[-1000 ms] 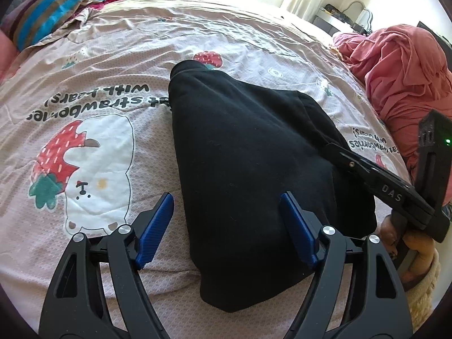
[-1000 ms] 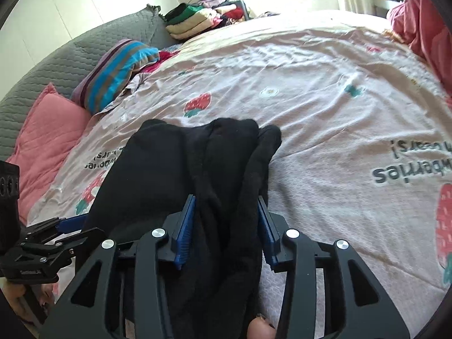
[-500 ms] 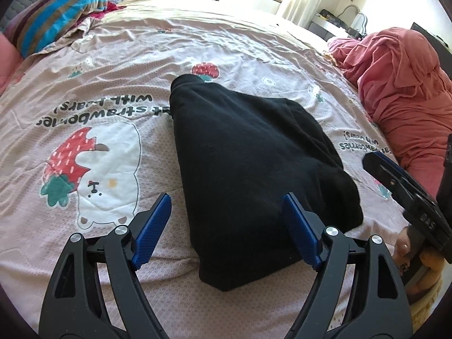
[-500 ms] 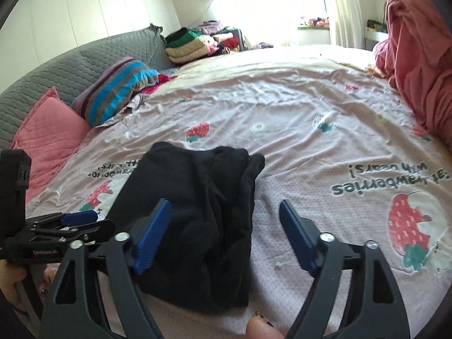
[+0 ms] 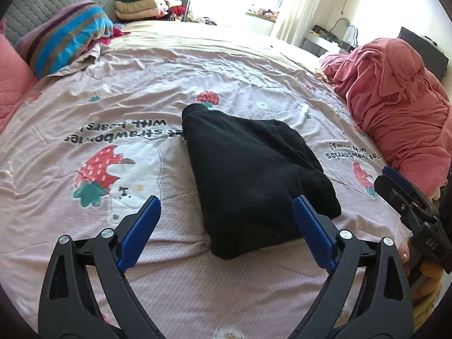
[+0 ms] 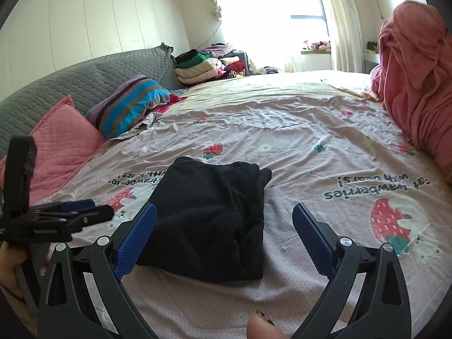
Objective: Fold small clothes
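A black garment (image 5: 251, 175) lies folded into a compact bundle on the pink strawberry-print bedsheet (image 5: 127, 90). It also shows in the right wrist view (image 6: 209, 217). My left gripper (image 5: 226, 228) is open and empty, held just short of the bundle's near edge. My right gripper (image 6: 223, 234) is open and empty, above the sheet at the bundle's near end. The right gripper also shows at the right edge of the left wrist view (image 5: 409, 200). The left gripper also shows at the left of the right wrist view (image 6: 67, 212).
A pile of salmon-red cloth (image 5: 395, 99) lies at the bed's right. A striped pillow (image 5: 62, 36) and a pink cushion (image 6: 56, 141) lie at the left by the grey headboard (image 6: 84, 82). Folded clothes (image 6: 203, 67) are stacked at the far end.
My right gripper opened and let go of the black garment, then drew back and up. My left gripper stayed open and pulled back a little. The bundle stays on the sheet.
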The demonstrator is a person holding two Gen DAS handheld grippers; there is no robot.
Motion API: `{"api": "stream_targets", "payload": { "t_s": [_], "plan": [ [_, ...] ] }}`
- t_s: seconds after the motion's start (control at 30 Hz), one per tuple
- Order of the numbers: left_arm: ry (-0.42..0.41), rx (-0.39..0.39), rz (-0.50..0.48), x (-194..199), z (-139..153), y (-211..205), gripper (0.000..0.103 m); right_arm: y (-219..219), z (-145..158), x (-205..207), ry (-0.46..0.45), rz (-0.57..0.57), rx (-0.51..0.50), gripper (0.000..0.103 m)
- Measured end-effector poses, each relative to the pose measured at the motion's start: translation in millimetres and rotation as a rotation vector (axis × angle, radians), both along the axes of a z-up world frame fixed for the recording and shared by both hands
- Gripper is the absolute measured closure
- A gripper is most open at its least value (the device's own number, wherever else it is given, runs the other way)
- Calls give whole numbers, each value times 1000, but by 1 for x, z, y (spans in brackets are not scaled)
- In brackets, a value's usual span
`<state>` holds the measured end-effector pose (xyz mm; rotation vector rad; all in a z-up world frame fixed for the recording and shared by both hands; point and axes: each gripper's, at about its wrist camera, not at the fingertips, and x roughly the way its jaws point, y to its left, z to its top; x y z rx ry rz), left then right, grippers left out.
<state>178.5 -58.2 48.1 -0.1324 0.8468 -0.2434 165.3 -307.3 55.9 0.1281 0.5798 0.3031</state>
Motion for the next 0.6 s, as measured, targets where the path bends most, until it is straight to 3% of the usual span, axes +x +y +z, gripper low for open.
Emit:
{"api": "stream_targets", "payload": {
  "t_s": [0.6],
  "plan": [
    [-84, 24, 35, -51, 16, 21, 10, 17, 15, -42, -61, -13, -34, 6]
  ]
}}
